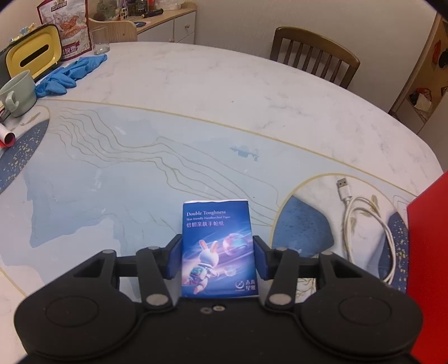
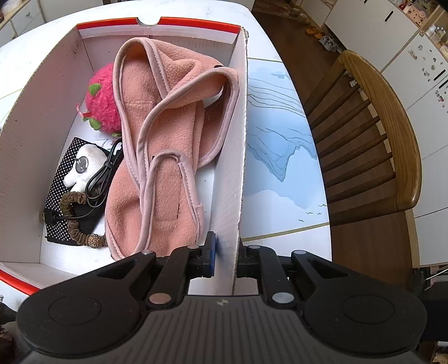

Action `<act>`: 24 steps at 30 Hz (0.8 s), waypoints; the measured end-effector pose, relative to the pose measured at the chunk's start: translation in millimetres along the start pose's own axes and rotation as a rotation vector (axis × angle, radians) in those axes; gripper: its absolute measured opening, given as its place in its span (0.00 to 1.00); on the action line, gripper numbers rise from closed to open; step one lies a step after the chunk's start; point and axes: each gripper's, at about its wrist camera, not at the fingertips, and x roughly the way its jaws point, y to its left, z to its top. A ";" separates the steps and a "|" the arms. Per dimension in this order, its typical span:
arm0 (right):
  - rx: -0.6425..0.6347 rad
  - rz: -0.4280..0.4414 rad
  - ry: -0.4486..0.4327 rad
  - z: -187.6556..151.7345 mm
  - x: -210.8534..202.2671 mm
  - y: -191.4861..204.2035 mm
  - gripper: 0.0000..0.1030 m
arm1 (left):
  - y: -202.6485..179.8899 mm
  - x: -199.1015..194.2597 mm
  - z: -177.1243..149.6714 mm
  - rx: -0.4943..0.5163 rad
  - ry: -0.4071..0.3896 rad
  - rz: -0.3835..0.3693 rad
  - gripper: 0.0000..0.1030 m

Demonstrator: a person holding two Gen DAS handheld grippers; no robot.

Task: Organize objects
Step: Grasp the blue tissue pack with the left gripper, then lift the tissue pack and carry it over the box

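Note:
My left gripper [image 1: 217,259] is shut on a blue pack of handkerchief tissues [image 1: 218,246] with a rabbit print, held above the table. A white USB cable [image 1: 364,224] lies on the table to the right of it. My right gripper [image 2: 225,256] is shut on the right wall of the white and red cardboard box [image 2: 232,179]. The box holds a pink fleece cloth [image 2: 168,145], a pink plush ball [image 2: 102,103], a black dotted pouch [image 2: 57,204], a black cable [image 2: 102,173] and a brown hair tie [image 2: 74,221].
The red box edge [image 1: 428,252] shows at the right of the left wrist view. Blue gloves [image 1: 67,74], a green mug [image 1: 18,93], a yellow tissue box [image 1: 33,56], a glass [image 1: 99,39] and a snack bag [image 1: 65,25] stand at the far left. Wooden chairs [image 2: 378,145] flank the table.

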 end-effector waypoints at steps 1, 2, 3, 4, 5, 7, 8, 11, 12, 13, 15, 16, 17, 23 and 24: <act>0.001 0.001 -0.003 -0.5 0.2 -0.1 0.12 | 0.4 -3.5 -0.5 -0.002 -0.004 -0.005 0.47; 0.003 0.002 -0.005 -1.1 0.3 -0.4 0.12 | 0.6 -6.8 -1.0 -0.004 -0.005 -0.011 0.47; 0.001 0.003 -0.007 -1.5 0.5 -0.4 0.11 | 1.1 -10.0 -1.6 -0.009 -0.004 -0.018 0.47; 0.000 0.003 -0.010 -1.9 0.5 -0.5 0.11 | 2.2 -13.6 -2.0 -0.019 -0.003 -0.025 0.47; 0.005 0.005 -0.015 -2.4 0.4 -1.1 0.10 | 3.2 -17.7 -2.8 -0.026 -0.007 -0.031 0.47; 0.015 0.011 -0.022 -3.0 0.5 -2.2 0.10 | 3.8 -25.7 -4.5 -0.025 -0.013 -0.038 0.47; 0.015 0.012 -0.025 -3.4 0.5 -2.3 0.10 | 3.7 -29.6 -5.1 -0.022 -0.013 -0.043 0.47; 0.018 0.021 -0.035 -4.2 0.7 -3.4 0.09 | 1.1 -41.1 -7.5 -0.010 -0.014 -0.052 0.47; 0.019 0.024 -0.038 -4.3 0.8 -4.0 0.09 | 0.1 -45.0 -8.0 -0.009 -0.015 -0.057 0.47; 0.022 0.029 -0.042 -4.7 1.0 -4.9 0.09 | -1.2 -49.3 -8.5 -0.009 -0.016 -0.064 0.47; 0.031 0.038 -0.051 -5.5 1.0 -6.8 0.09 | -4.2 -58.3 -9.3 -0.007 -0.020 -0.078 0.47; 0.032 0.042 -0.054 -5.6 1.3 -7.2 0.08 | -6.5 -63.0 -9.4 -0.002 -0.023 -0.086 0.47; 0.032 0.045 -0.058 -5.7 1.7 -7.6 0.08 | -9.4 -67.8 -9.6 0.007 -0.027 -0.094 0.47; 0.037 0.077 -0.087 -8.2 2.4 -11.6 0.08 | -36.1 -88.5 -14.5 0.069 -0.024 -0.143 0.47; 0.034 0.082 -0.092 -8.6 2.5 -12.1 0.08 | -42.3 -90.9 -15.5 0.083 -0.021 -0.149 0.47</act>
